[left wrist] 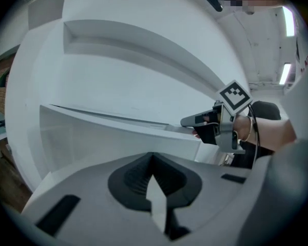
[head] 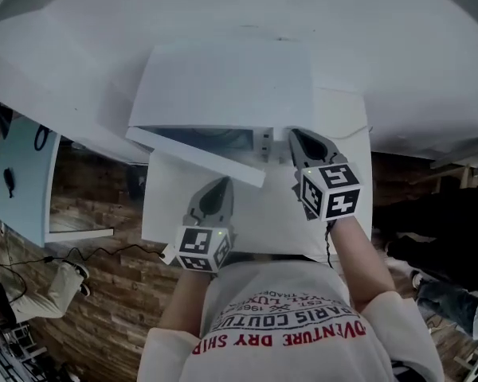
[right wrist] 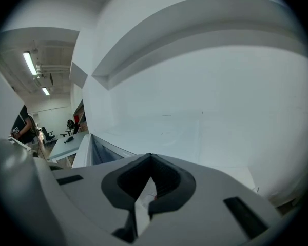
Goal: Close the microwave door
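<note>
On the white bench (head: pixel 163 213), the microwave (head: pixel 223 86) stands with its door (head: pixel 195 156) part open, the right tool (head: pixel 301 146) pressed together, empty, just beside the free edge, the left tool (head: pixel 213 193) likewise closed and idle; closing appears not yet begun, needing an inward push, swing path seemingly unobstructed.

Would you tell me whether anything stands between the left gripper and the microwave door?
Nothing visible does. The left gripper, jaws together, points at the outer face of the partly open door, with nothing between them. The right gripper is off by the door's free edge.
</note>
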`<state>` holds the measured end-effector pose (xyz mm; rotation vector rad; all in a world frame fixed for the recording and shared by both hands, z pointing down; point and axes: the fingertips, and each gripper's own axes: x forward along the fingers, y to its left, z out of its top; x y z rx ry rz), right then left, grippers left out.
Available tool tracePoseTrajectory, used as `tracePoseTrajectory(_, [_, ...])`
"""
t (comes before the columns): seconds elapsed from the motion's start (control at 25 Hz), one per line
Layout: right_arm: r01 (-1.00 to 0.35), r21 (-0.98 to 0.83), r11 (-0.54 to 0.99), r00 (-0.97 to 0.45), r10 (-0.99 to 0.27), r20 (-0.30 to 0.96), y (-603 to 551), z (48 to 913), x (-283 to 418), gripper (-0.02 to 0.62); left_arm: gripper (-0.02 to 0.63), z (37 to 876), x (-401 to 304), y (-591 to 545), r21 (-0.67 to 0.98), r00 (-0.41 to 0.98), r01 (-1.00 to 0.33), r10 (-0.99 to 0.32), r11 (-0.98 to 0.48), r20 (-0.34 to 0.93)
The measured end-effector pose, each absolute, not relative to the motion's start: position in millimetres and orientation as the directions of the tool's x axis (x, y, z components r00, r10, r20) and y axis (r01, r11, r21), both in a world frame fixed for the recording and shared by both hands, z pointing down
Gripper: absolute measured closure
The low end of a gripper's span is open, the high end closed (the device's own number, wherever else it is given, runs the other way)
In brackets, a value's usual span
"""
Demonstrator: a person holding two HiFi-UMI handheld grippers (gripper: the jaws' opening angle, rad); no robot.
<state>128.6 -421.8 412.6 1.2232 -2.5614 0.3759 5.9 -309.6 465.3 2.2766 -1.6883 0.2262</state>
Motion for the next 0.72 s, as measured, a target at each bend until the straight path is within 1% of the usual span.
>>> tracePoseTrajectory(0.28, [-0.794,-0.093,0.601,-0.588,-0.718,0.374,-422.6,413.2,126.5,0.583,0.603,471.4,8.6,-343.2,0.182,0.363,-0.930,-0.885,-0.321,0.291])
tracePoseTrajectory(0.44, [-0.792,-0.123,0.598,-0.595,-0.711,0.375,-423.0,412.7,126.4,0.583,0.603,474.9,5.0,-357.6,0.202,0.365,-0.927,-0.881,-0.315,0.302])
tracePoseTrajectory(0.72, [-0.780,-0.154,0.606,-0.608,-0.678,0.413,-424.1,413.4,127.0,0.583,0.603,475.5,3.7,-371.5,0.164,0.357,-0.933,-0.882,-0.320,0.309])
